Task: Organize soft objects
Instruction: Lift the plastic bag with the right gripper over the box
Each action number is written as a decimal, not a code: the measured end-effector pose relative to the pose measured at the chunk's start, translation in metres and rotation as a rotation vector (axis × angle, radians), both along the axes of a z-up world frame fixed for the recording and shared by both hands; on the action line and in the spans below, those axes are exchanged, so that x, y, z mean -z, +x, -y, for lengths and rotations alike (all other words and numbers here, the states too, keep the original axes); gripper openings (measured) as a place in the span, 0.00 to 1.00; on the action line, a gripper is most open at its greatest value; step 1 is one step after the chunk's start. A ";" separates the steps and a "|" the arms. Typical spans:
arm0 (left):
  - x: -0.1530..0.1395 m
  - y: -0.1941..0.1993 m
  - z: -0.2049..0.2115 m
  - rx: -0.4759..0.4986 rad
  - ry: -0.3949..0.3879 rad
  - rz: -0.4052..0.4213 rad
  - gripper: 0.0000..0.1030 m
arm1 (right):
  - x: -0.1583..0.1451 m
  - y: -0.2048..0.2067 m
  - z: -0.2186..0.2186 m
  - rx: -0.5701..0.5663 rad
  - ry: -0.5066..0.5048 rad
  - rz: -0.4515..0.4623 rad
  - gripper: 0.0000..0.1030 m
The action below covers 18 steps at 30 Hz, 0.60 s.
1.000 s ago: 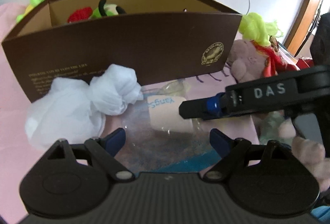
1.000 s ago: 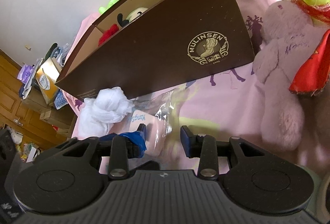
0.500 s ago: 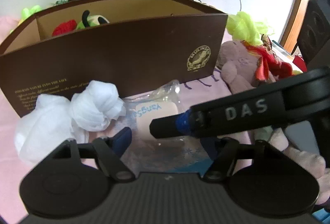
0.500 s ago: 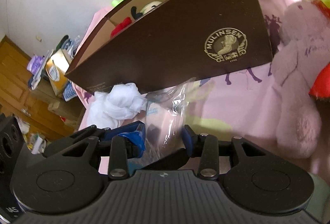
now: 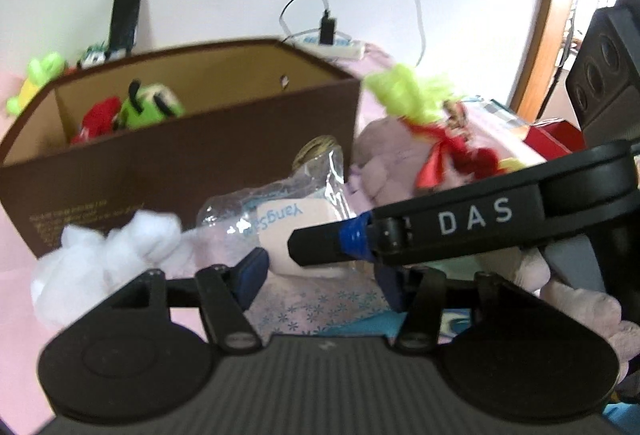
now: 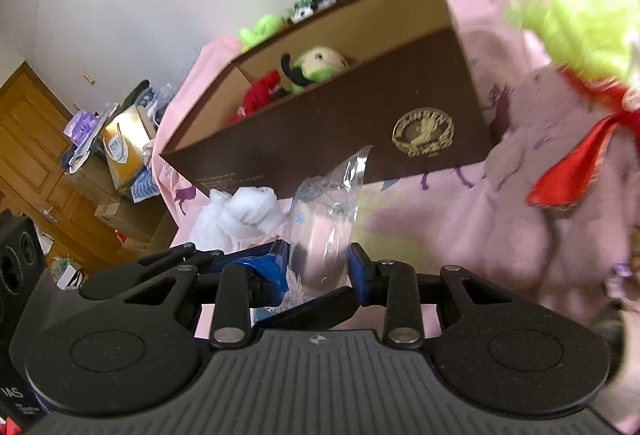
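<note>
While your left gripper [image 5: 320,273] closes around the pink soft block in its clear plastic bag [image 5: 298,231], the block lies crosswise at twelve o'clock between its jaws, long axis nine to three. Your right gripper [image 6: 318,265], entering from three o'clock, is closing on the block's end. The open brown cardboard box [image 5: 180,155] waits at eleven o'clock, just beyond.

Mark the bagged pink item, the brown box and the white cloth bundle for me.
bagged pink item [image 6: 320,235], right wrist view, on its pink middle between the jaws.
brown box [image 5: 180,163], left wrist view, on its dark front wall.
white cloth bundle [image 5: 120,247], left wrist view, on its upper folds.
</note>
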State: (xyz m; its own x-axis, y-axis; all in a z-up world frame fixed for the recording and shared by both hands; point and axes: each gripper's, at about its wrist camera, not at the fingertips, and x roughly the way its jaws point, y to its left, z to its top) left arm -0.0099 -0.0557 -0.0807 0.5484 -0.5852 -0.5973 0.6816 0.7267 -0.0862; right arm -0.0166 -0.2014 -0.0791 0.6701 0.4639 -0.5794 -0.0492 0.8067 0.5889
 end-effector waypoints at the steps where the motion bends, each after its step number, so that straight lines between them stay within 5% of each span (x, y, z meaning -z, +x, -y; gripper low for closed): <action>1: -0.004 -0.003 0.002 0.007 -0.006 0.009 0.53 | -0.004 -0.004 0.002 0.006 -0.008 0.016 0.15; 5: -0.024 -0.015 0.008 0.051 -0.054 0.040 0.43 | -0.024 -0.016 0.008 0.034 -0.042 0.088 0.15; 18: -0.071 -0.004 0.001 0.007 -0.104 0.190 0.41 | -0.068 0.001 -0.001 0.002 -0.091 0.299 0.15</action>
State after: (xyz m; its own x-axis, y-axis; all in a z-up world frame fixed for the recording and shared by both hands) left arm -0.0142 -0.0568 -0.0099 0.6413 -0.6425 -0.4196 0.6977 0.7158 -0.0298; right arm -0.0153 -0.2003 -0.0109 0.8179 0.4178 -0.3955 -0.2080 0.8557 0.4738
